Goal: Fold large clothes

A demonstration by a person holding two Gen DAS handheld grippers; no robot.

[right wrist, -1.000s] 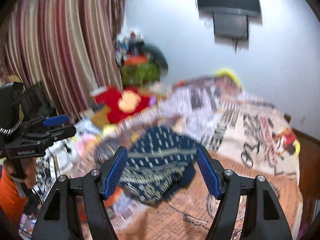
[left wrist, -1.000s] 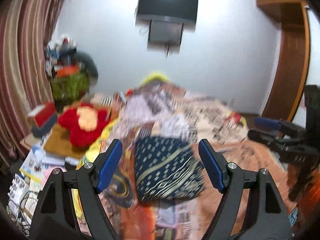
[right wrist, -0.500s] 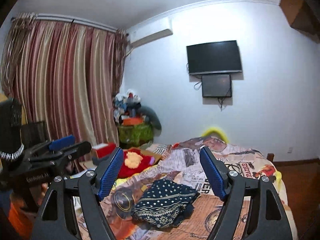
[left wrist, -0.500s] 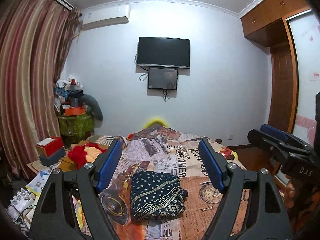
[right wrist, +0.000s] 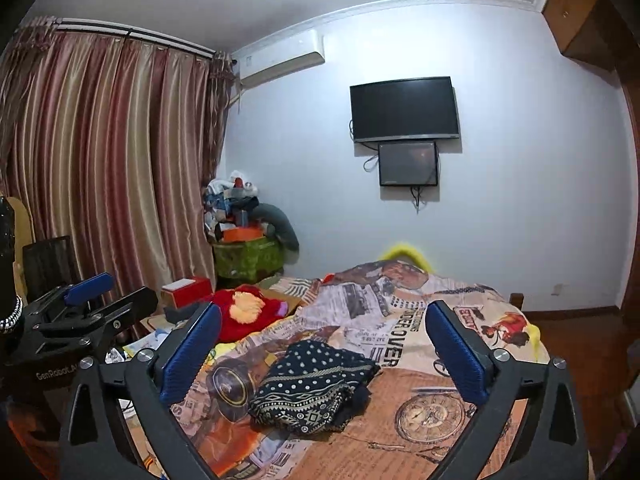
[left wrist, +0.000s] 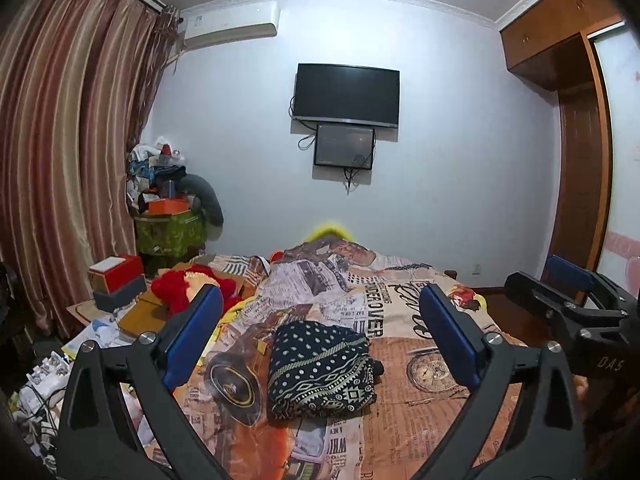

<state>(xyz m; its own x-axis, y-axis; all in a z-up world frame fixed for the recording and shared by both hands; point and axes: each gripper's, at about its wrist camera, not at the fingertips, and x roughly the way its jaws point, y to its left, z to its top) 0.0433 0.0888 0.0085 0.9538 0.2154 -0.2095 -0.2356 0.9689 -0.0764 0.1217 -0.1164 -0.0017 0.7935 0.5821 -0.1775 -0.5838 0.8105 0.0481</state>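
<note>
- Left gripper (left wrist: 320,336): jaws spread wide with nothing between them, held in the air above the near end of the bed. Its blue pads (left wrist: 192,336) frame the garment in the left wrist view. It also shows at the left edge of the right wrist view (right wrist: 86,300).
- Right gripper (right wrist: 322,354): jaws likewise wide apart and empty, raised over the bed. It appears at the right edge of the left wrist view (left wrist: 560,296), well apart from the left gripper.
- Folded garment (left wrist: 322,368): a dark navy piece with white dots and geometric bands, lying in a compact, roughly rectangular bundle on the bed, near its middle. Neither gripper touches it. In the right wrist view (right wrist: 312,386) some dark layers stick out at its right side.
- Bedspread (left wrist: 424,376): orange and beige with newspaper print, a pocket-watch picture just right of the garment and a round dark emblem just left of it.
- Red plush toy (right wrist: 248,312): beside the bed's left edge, near a red and white box (left wrist: 116,272) stacked on a dark box.
- Green bin (left wrist: 170,234): farther back in the corner, piled with clutter, next to the striped curtains (left wrist: 68,152).
- Back wall: a black television (left wrist: 346,94) with a smaller dark screen (left wrist: 344,146) mounted just below it, and an air conditioner (left wrist: 230,24) up near the ceiling.
- Wooden wardrobe (left wrist: 576,160): along the right side of the room.
</note>
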